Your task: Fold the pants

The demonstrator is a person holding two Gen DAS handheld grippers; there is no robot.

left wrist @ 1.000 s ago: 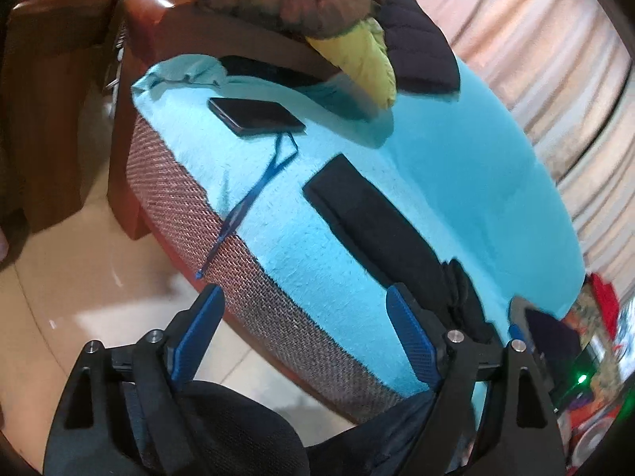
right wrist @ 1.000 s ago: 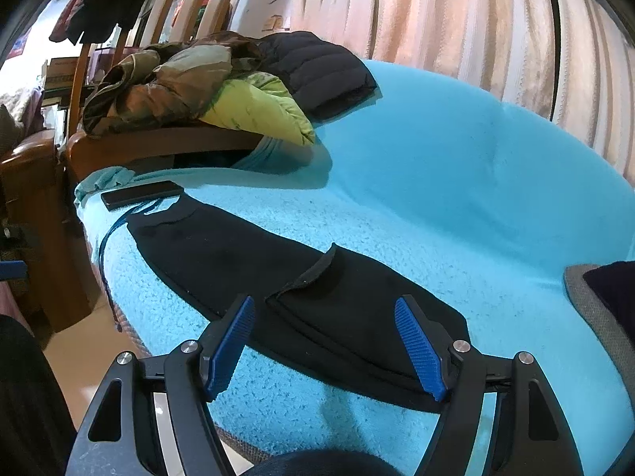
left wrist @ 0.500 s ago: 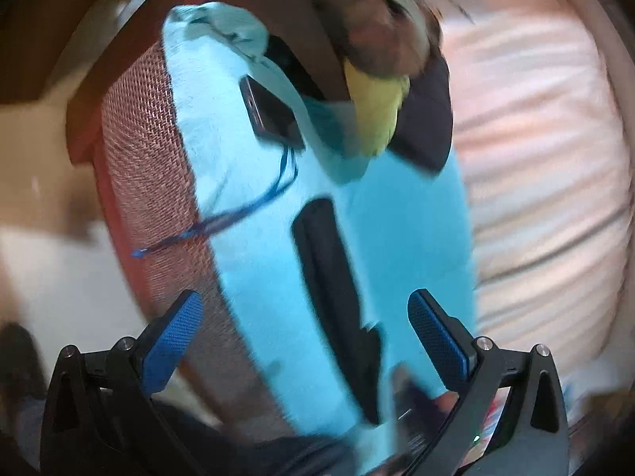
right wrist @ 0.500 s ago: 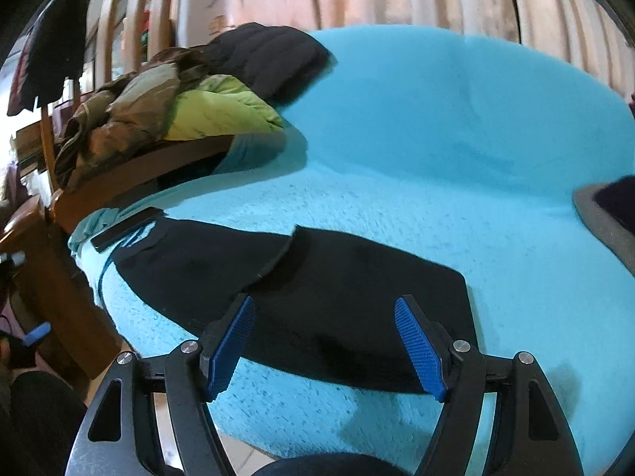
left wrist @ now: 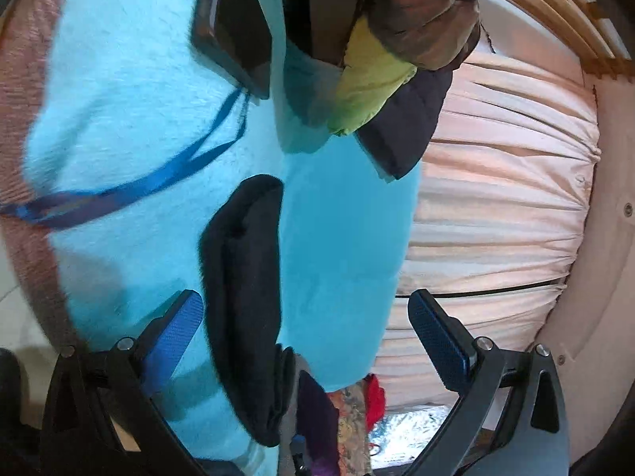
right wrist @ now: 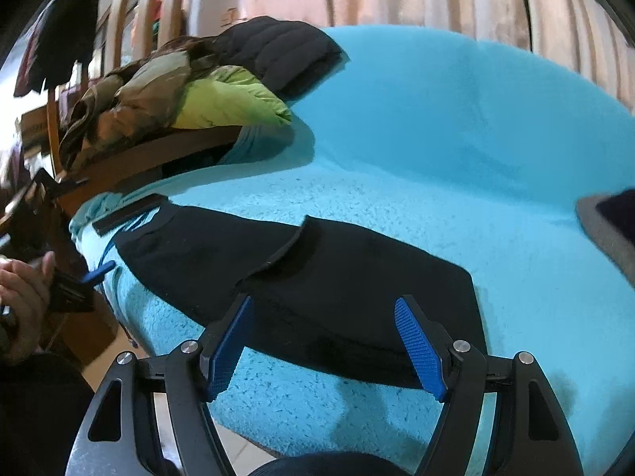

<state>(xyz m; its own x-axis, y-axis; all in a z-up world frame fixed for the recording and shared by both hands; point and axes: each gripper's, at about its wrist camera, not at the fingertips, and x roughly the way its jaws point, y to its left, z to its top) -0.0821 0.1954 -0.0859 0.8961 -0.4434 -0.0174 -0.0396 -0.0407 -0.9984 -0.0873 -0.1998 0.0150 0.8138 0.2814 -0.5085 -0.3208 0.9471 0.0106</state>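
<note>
Black pants [right wrist: 317, 273] lie flat along the front of a sofa covered with a turquoise blanket [right wrist: 456, 150], one layer folded over the other. My right gripper [right wrist: 325, 341] is open and empty, just above the pants' wider near end. In the left wrist view the pants [left wrist: 246, 285] run away from me as a narrow strip. My left gripper [left wrist: 305, 329] is open and empty, rolled sideways, close to the pants' narrow end. That gripper and the hand holding it show at the far left of the right wrist view [right wrist: 71, 289].
A dark phone [left wrist: 234, 27] with a blue lanyard [left wrist: 131, 190] lies on the blanket past the pants' end. A pile of jackets [right wrist: 190, 91] sits on the wooden armrest. A grey cushion [right wrist: 607, 226] lies at the right. Curtains [left wrist: 496, 218] hang behind.
My left gripper has swung and rolled in towards the sofa, now close over the pants' narrow end. My right gripper has moved closer to the wider end. Both stayed open.
</note>
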